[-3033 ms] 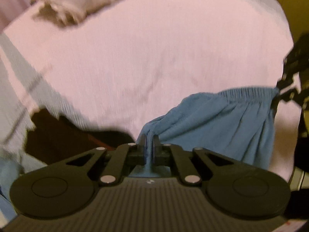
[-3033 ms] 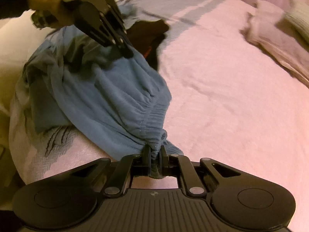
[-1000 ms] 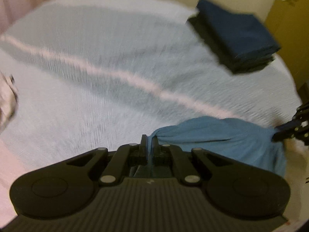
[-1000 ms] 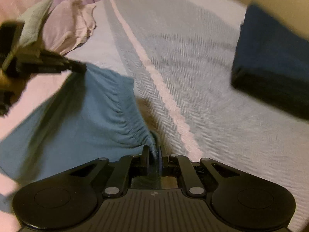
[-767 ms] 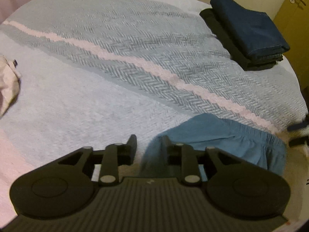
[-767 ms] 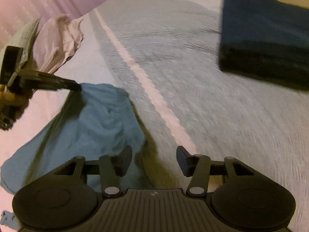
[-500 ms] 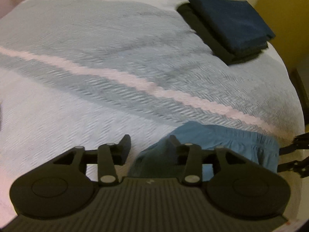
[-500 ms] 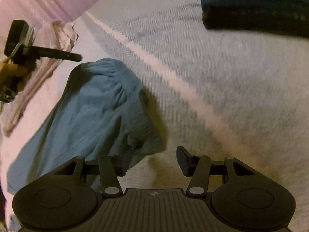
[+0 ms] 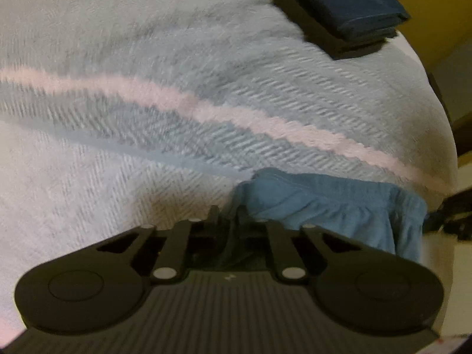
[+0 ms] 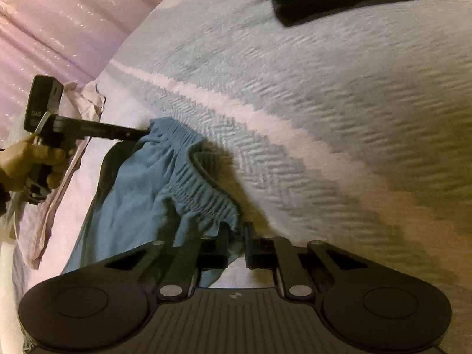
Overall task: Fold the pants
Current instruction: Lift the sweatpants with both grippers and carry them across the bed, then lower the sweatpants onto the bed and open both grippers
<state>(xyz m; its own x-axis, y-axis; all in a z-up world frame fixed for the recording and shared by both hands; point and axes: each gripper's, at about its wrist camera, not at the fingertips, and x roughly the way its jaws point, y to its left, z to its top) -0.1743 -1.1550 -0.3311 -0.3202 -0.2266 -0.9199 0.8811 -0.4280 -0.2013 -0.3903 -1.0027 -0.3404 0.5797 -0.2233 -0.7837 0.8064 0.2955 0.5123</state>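
the blue pants (image 10: 141, 194) lie bunched on the bed (image 10: 339, 103), near its edge, on a pale blanket with a herringbone weave and a light stripe (image 9: 265, 122). the gathered elastic waistband (image 10: 200, 185) runs across the cloth between the two tools.

the left hand-held gripper (image 9: 227, 216) has its jaws closing, and the blue cloth is pinched between them at one end of the waistband; in the right wrist view the same tool (image 10: 141, 131) meets the fabric at its far corner, with the person's hand (image 10: 26, 162) behind it. the right hand-held gripper (image 10: 236, 231) is closing too, with the other end of the waistband caught between its fingers.

the pants look light, thin and very soft. i judge they will sag and wrinkle as soon as they are lifted, and they will not keep any shape alone. the elastic band is the thickest and firmest part, so the two corners of the waist are good places to hold; a grip on only one thin layer could slip out. the rough blanket may drag on the cloth, so it seems better to lift a little and then lay it flat than to pull it along the bed.

a stack of dark folded clothes (image 9: 348, 3) sits at the far side of the bed, well apart. a pale crumpled garment (image 10: 88, 103) lies near the left tool.
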